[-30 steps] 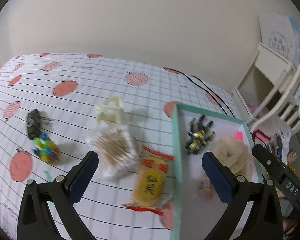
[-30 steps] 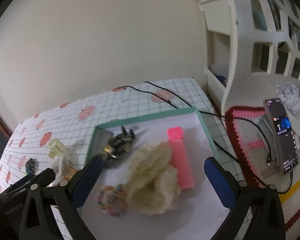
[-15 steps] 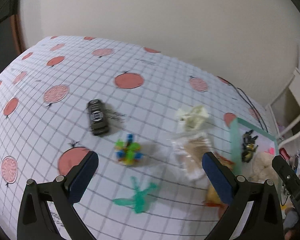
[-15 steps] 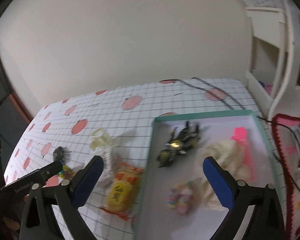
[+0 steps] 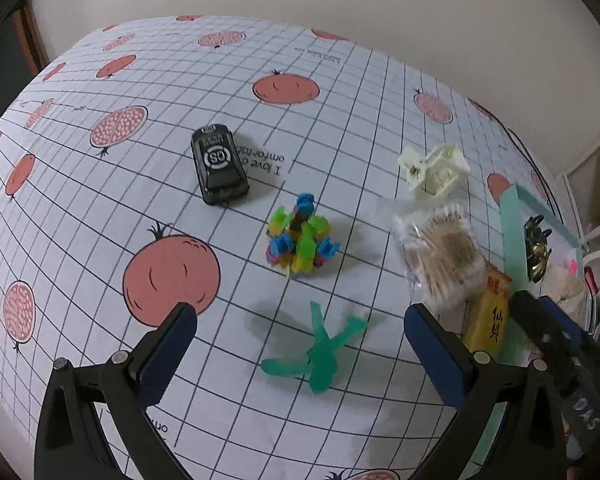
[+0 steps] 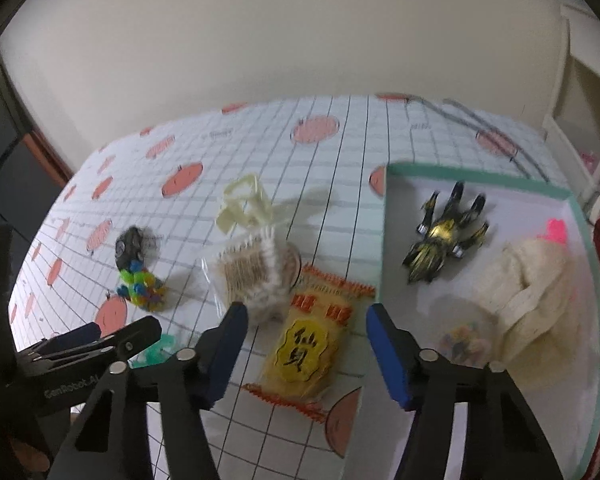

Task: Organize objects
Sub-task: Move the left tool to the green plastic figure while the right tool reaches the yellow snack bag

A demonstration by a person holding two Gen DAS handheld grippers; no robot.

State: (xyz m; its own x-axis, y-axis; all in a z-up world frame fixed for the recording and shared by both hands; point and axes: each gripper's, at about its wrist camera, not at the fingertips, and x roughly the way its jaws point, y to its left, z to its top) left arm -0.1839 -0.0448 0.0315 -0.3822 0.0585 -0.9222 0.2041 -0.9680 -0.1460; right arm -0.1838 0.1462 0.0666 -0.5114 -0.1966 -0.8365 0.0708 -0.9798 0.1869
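Both tools are spread wide and carry nothing: the left tool [image 5: 300, 344] hangs over the loose toys, the right tool [image 6: 302, 340] over the yellow snack packet [image 6: 306, 346] just left of the tray. By my reading the sorting is partly done. The teal-rimmed tray [image 6: 384, 240] already holds a black-and-gold toy racer [image 6: 444, 236], a cream knitted piece [image 6: 536, 292], a pink item at its far corner and a small multicoloured thing too blurred to name. Still out on the desk [image 5: 100, 240], left of the tray, nearest first: a green rubbery figure [image 5: 320, 352], the snack packet, a bag of cotton swabs [image 5: 440, 256], a cluster of bright plastic pieces [image 5: 300, 240], a black toy car [image 5: 219, 164] and a cream hair claw [image 5: 434, 172]. The desk wears a white gridded cloth printed with red pomegranates; beyond it stands a plain beige wall, with white shelving right of the tray.
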